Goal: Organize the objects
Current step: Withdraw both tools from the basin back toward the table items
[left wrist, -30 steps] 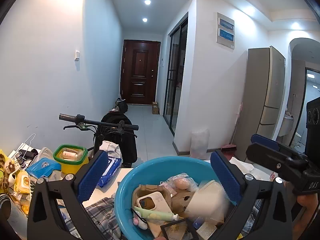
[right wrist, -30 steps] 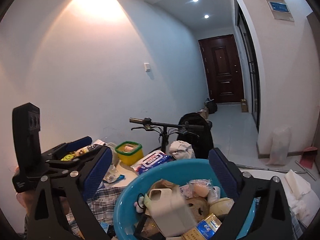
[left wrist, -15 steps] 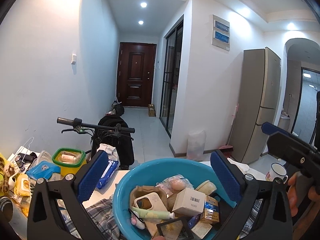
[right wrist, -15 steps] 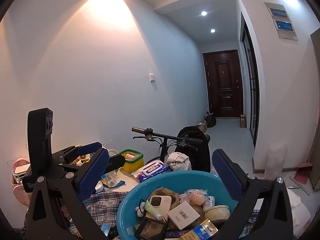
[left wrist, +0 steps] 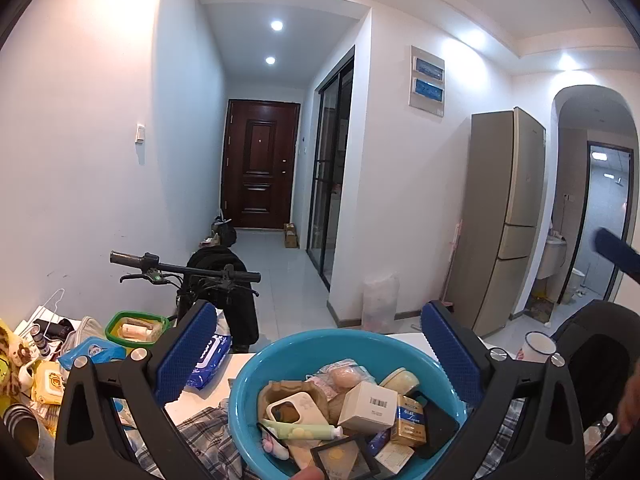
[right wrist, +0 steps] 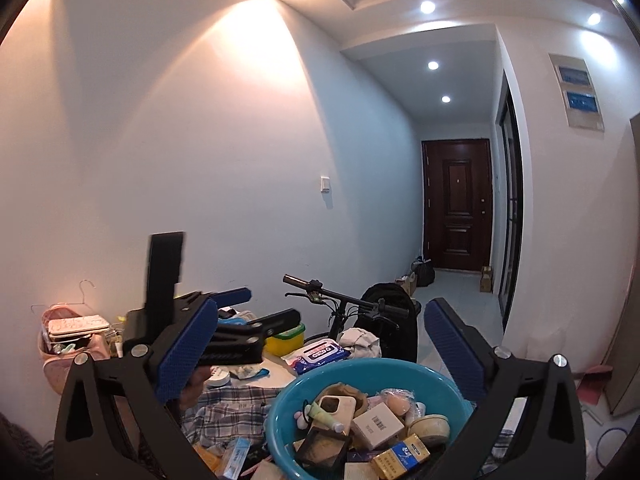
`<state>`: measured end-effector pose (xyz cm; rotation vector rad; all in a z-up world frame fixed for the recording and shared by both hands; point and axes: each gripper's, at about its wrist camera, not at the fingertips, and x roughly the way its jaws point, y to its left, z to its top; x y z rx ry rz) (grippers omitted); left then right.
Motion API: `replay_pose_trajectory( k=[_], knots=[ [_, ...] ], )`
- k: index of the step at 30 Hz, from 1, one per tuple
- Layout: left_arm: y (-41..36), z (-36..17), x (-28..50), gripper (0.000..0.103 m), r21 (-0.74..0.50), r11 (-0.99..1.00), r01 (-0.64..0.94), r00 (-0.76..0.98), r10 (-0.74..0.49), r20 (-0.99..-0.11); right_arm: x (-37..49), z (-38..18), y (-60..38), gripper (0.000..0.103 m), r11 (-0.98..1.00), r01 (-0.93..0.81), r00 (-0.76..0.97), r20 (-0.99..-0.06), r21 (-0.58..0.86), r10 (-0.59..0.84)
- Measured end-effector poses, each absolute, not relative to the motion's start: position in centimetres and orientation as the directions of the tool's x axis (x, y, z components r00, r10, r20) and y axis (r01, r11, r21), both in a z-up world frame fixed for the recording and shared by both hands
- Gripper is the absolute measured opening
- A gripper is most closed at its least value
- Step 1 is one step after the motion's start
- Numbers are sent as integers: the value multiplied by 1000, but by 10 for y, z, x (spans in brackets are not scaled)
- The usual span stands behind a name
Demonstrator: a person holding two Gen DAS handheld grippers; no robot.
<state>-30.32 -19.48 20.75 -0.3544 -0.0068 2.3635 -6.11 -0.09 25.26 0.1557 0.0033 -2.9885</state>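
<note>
A blue plastic basin (left wrist: 280, 364) sits on the table, heaped with small items: a white box (left wrist: 370, 406), a phone case (left wrist: 288, 408), a green tube (left wrist: 304, 432), a yellow-blue packet (left wrist: 408, 420). It also shows in the right wrist view (right wrist: 392, 376). My left gripper (left wrist: 320, 350) is open and empty above the basin's near side; it also shows in the right wrist view (right wrist: 256, 320). My right gripper (right wrist: 324, 348) is open and empty, raised over the basin; one fingertip (left wrist: 616, 254) shows at the left view's right edge.
A plaid cloth (right wrist: 236, 404) lies under the basin. Wet-wipe packs (left wrist: 208, 360), a green-rimmed yellow tub (left wrist: 136, 328), a pink basket (right wrist: 72, 340), hangers and clutter crowd the left. A white mug (left wrist: 540, 346) stands right. A scooter handlebar (left wrist: 184, 268) is behind the table.
Both grippers have risen and tilted upward. A white box has dropped into the basin and lies on the pile. My right gripper has moved off to the right in the left view.
</note>
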Motion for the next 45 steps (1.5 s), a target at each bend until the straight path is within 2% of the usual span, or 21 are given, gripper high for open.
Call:
replay_pose_trajectory(
  k=[8,12,17,23,29,33,34,38,45],
  knots=[
    [-198,214,-292,103,-100,-721,-685,-690,687,-228,24,265,2,103,-970,229,-971,-47,77,-233],
    [-197,217,-286,103,-88,-719,-690,-690,689,-220,53,260,0,103,-970,231,-970,-55,76,-235],
    [-198,220,-281,103,-74,-727,-683,-700,680,-219,56,216,0,103,-983,175,-972,-146,55,-182],
    [-200,226,-271,103,-56,-729,-682,-707,677,-206,29,132,24,103,-989,78,-946,-303,127,-114],
    [-192,226,-264,103,-31,-722,-691,-702,680,-211,-9,49,34,103,-996,-80,-897,-440,39,55],
    [-180,222,-265,103,-2,-733,-680,-712,661,-236,-30,1,46,103,-992,-102,-864,-501,73,52],
    [-179,221,-265,103,-1,-732,-682,-710,662,-241,-40,-7,51,103,-989,-123,-828,-557,80,58],
    [-173,217,-270,103,-10,-731,-682,-702,659,-268,-34,-3,55,103,-988,-127,-847,-528,89,62],
    [-182,220,-255,103,12,-753,-658,-733,637,-239,-35,0,55,103,-988,-118,-849,-526,99,48]
  ],
)
